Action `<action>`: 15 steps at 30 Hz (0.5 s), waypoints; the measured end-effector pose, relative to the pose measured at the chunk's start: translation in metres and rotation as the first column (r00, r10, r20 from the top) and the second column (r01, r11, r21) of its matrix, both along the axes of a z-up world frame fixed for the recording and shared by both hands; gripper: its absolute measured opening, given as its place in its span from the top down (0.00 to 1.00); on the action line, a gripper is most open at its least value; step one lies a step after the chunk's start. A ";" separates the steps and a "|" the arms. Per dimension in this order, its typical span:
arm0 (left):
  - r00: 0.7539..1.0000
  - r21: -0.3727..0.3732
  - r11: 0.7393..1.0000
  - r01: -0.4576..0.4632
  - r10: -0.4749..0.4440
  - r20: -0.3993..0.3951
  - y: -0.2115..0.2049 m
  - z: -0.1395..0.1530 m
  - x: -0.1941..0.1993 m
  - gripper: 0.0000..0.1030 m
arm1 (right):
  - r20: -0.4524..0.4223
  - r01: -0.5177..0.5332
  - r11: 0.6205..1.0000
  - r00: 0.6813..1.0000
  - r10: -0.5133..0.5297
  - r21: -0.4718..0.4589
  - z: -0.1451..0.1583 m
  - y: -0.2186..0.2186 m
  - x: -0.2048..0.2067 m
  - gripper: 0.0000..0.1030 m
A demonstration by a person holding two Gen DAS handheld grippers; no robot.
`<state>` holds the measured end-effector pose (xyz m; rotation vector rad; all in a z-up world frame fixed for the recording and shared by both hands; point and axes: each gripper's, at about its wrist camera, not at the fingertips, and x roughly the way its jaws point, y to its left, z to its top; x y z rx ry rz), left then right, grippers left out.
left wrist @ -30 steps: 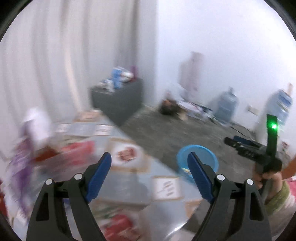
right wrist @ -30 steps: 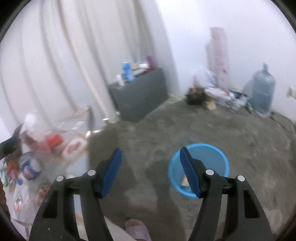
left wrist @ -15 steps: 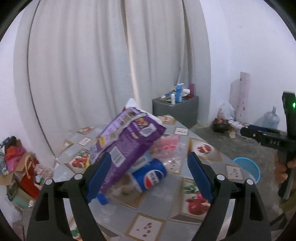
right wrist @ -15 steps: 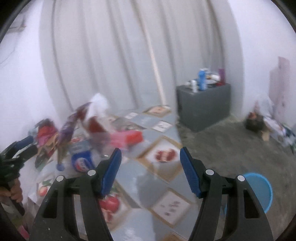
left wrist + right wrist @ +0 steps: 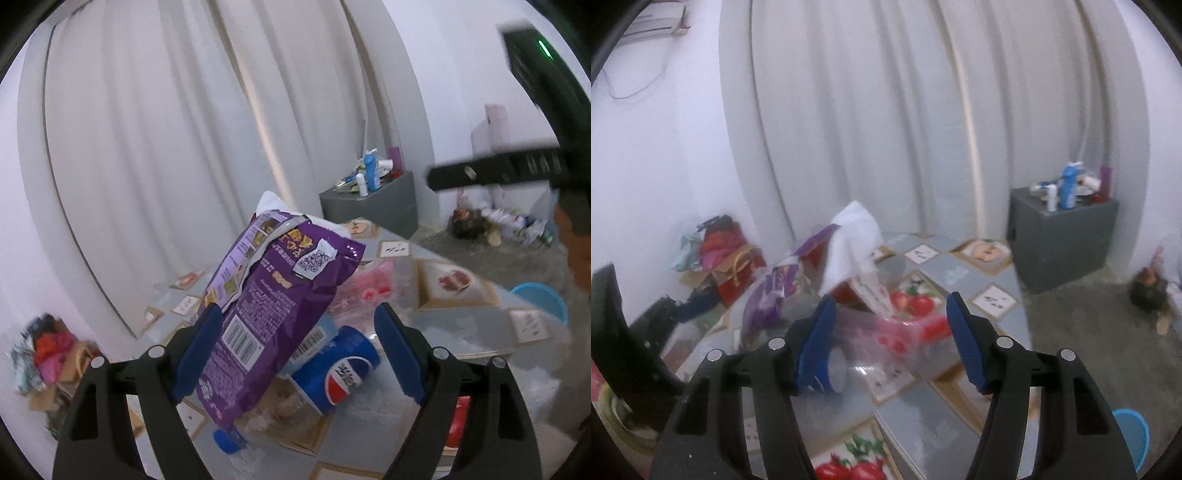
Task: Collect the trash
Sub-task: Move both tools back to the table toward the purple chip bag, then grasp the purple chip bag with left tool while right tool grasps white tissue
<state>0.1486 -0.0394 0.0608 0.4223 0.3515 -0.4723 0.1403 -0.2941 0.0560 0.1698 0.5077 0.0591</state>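
White curtains hang behind a tiled table (image 5: 436, 325) that carries a heap of trash: a purple snack bag (image 5: 273, 314), a blue Pepsi bottle (image 5: 340, 373) and clear plastic packaging (image 5: 886, 343). The left gripper (image 5: 299, 350) frames the bag, jaws wide and pressing nothing, while the right gripper (image 5: 890, 339) has just been closing, nothing clamped yet. The blue bin (image 5: 539, 299) waits on the floor, so most collecting looks undone; only Pepsi's logo reads.

Soft, even indoor light washes the pale curtain (image 5: 184, 147) and walls, casting few shadows. Fisheye bending curves both views, with black corners. The right wrist view is smeared by motion blur; the left is sharper.
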 end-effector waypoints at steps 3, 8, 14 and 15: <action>0.997 0.067 0.997 -0.030 0.025 0.071 -0.012 -0.010 0.005 0.20 | -0.022 -0.051 0.999 0.998 0.051 0.013 -0.003 0.007 0.018 0.48; 0.990 0.124 0.990 -0.065 0.048 0.135 -0.021 -0.016 0.017 0.23 | -0.043 -0.132 0.987 0.990 0.137 0.087 -0.010 0.015 0.039 0.49; 0.988 0.126 0.988 -0.094 0.076 0.137 -0.020 -0.019 0.035 0.40 | -0.060 -0.177 0.974 0.981 0.187 0.142 -0.016 0.025 0.054 0.50; 0.987 0.124 0.988 -0.095 0.078 0.137 -0.020 -0.019 0.036 0.44 | -0.063 -0.176 0.974 0.981 0.186 0.140 -0.016 0.025 0.058 0.51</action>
